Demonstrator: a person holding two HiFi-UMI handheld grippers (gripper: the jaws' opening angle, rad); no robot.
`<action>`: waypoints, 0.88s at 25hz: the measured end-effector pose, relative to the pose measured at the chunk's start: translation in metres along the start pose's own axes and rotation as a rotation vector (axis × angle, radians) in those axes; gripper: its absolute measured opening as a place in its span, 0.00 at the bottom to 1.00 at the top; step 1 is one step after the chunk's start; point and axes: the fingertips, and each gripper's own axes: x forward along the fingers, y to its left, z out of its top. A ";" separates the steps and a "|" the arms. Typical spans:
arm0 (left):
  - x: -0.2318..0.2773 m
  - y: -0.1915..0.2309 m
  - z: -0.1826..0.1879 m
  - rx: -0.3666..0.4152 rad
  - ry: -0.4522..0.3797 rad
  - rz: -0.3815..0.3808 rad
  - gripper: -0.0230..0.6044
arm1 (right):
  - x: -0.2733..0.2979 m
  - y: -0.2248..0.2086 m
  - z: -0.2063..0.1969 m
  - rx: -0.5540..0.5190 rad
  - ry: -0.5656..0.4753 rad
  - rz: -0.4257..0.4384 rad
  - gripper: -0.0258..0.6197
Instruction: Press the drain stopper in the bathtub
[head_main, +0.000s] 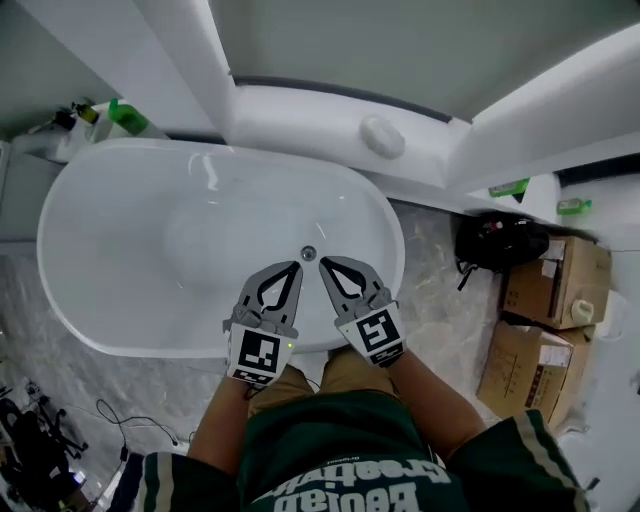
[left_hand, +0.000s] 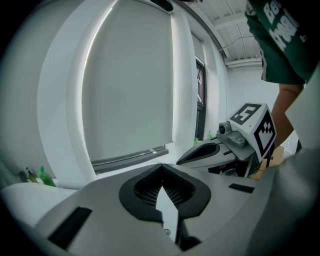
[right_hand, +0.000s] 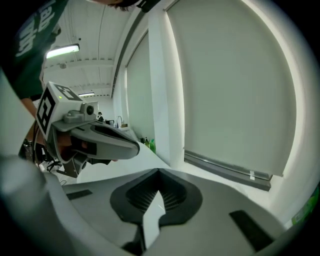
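Your left gripper (head_main: 296, 267) and right gripper (head_main: 324, 264) hover side by side over the bathtub's (head_main: 150, 250) near rim, both pairs of fingers closed on nothing. Only the head view shows the drain stopper (head_main: 308, 253), just beyond the tips at 12 o'clock. The gripper views face the window blind (left_hand: 130, 85) instead.

Small, apparently metal drain stopper (head_main: 308, 253) lies in the white oval bathtub (head_main: 120, 250).
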 end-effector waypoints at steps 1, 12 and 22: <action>-0.004 0.001 0.010 -0.001 -0.015 0.000 0.05 | -0.005 0.002 0.012 -0.005 -0.019 -0.003 0.06; -0.047 -0.011 0.118 0.073 -0.210 -0.043 0.05 | -0.062 0.014 0.147 -0.087 -0.275 -0.007 0.06; -0.067 -0.011 0.157 0.142 -0.283 -0.065 0.05 | -0.096 0.020 0.186 -0.126 -0.361 -0.081 0.06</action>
